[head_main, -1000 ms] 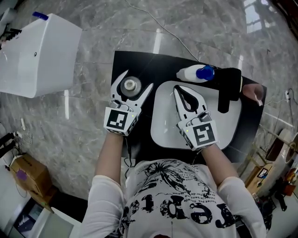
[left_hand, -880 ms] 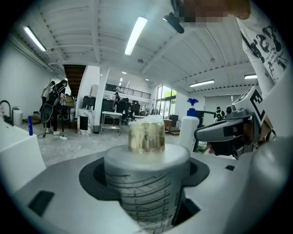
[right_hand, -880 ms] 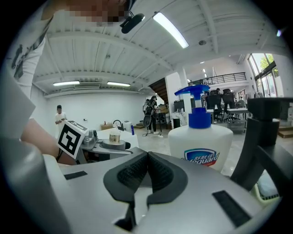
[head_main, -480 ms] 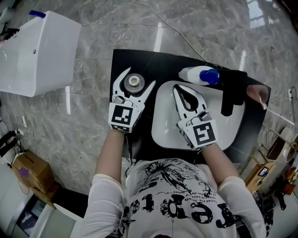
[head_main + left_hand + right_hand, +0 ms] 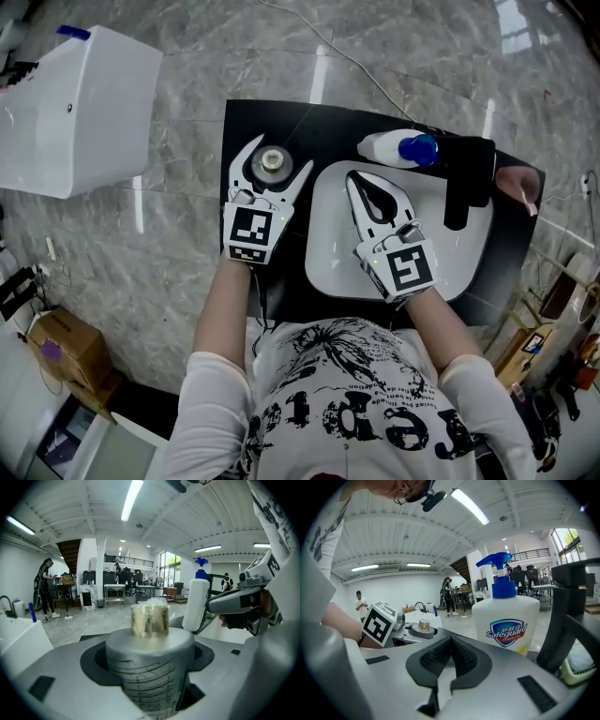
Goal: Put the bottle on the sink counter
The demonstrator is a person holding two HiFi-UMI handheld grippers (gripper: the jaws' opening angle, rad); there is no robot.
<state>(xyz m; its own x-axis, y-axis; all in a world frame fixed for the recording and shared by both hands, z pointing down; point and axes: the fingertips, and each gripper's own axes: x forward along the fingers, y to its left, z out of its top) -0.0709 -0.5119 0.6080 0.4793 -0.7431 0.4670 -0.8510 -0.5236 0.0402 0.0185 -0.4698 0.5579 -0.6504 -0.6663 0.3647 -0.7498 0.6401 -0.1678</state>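
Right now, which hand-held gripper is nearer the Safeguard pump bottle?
Right. The right hand-held gripper, jaws shut, is over the white basin, pointing at the Safeguard pump bottle close ahead. The left hand-held gripper grips the gold-capped bottle farther off, left of the basin.

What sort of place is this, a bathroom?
Probably not: a mock washstand in a big workshop hall. A sink and soap bottle sit on a black counter, with workbenches and people behind.

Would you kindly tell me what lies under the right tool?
The white sink basin lies beneath the right tool, whose jaws are together. The basin's floor directly below it is covered.
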